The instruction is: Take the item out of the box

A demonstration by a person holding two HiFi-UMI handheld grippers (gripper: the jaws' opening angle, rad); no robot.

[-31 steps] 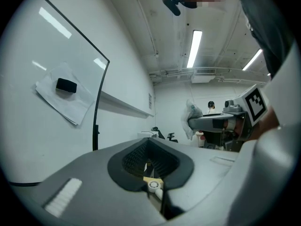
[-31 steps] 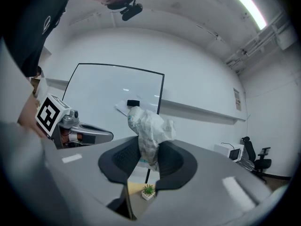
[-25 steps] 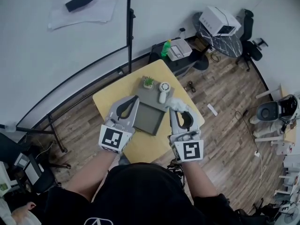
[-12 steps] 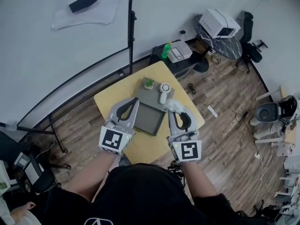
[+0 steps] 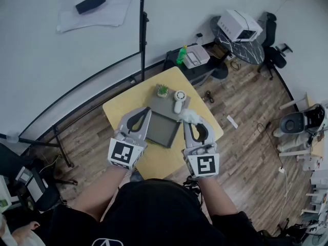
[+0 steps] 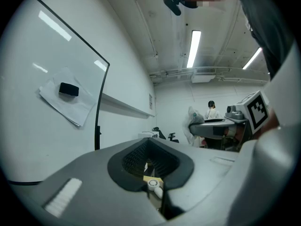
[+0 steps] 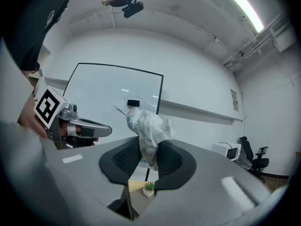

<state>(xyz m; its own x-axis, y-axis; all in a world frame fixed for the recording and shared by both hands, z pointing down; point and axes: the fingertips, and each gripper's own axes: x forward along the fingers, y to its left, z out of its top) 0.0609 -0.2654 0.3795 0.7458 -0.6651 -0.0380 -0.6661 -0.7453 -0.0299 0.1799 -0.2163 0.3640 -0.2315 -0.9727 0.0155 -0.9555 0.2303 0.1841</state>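
A flat dark grey box lies open on the small yellow table. Its grey lid lies behind it. On the lid stand a little potted plant and a white round gadget. My right gripper is at the box's right edge, shut on a crumpled white plastic-wrapped item. In the right gripper view the item sticks up from between the pads of the right gripper. My left gripper is at the box's left edge. The left gripper has its pads together, with nothing in them.
A whiteboard with a black eraser stands behind the table. At the right are a dark side table with a green bottle, a white machine and office chairs on wooden floor. A person stands far off.
Hardly anything differs: both grippers stay at the box's two sides, and the white wrapped item stays in the right one.
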